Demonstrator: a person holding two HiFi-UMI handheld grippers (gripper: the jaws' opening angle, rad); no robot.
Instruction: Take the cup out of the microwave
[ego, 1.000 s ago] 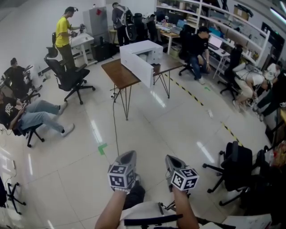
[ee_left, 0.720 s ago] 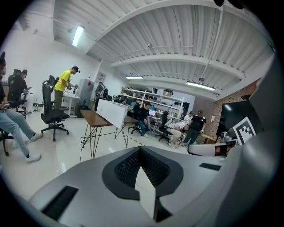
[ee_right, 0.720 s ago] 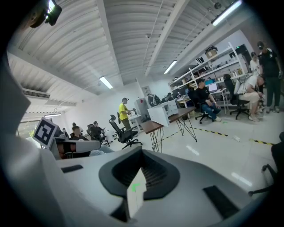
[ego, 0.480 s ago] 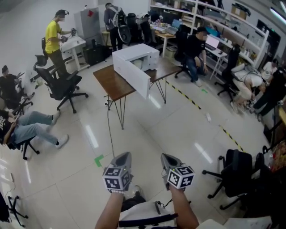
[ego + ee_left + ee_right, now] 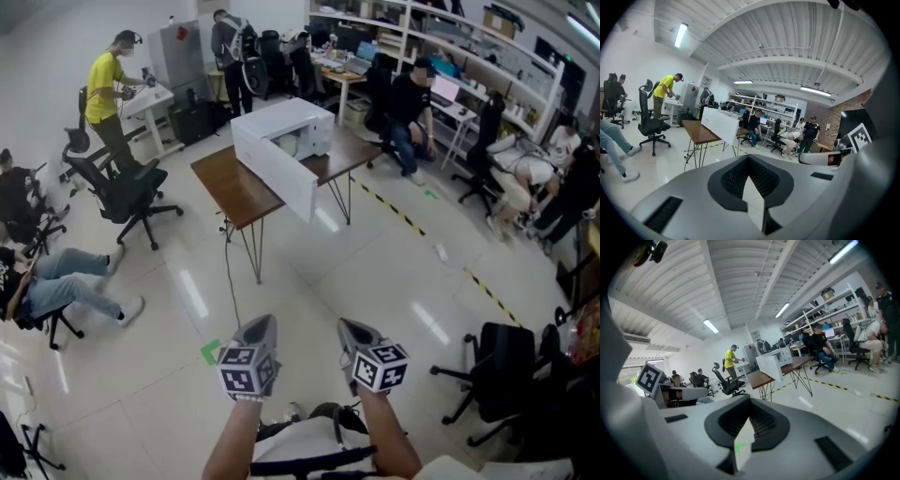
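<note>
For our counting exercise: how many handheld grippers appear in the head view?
2. The left gripper is low and left of centre; the right gripper is beside it, to its right. None seem hidden.

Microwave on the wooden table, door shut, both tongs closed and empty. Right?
Not quite: the door of the microwave stands open, as the head view shows. The rest holds: it sits on the wooden table, and the left tongs and right tongs are closed and empty.
</note>
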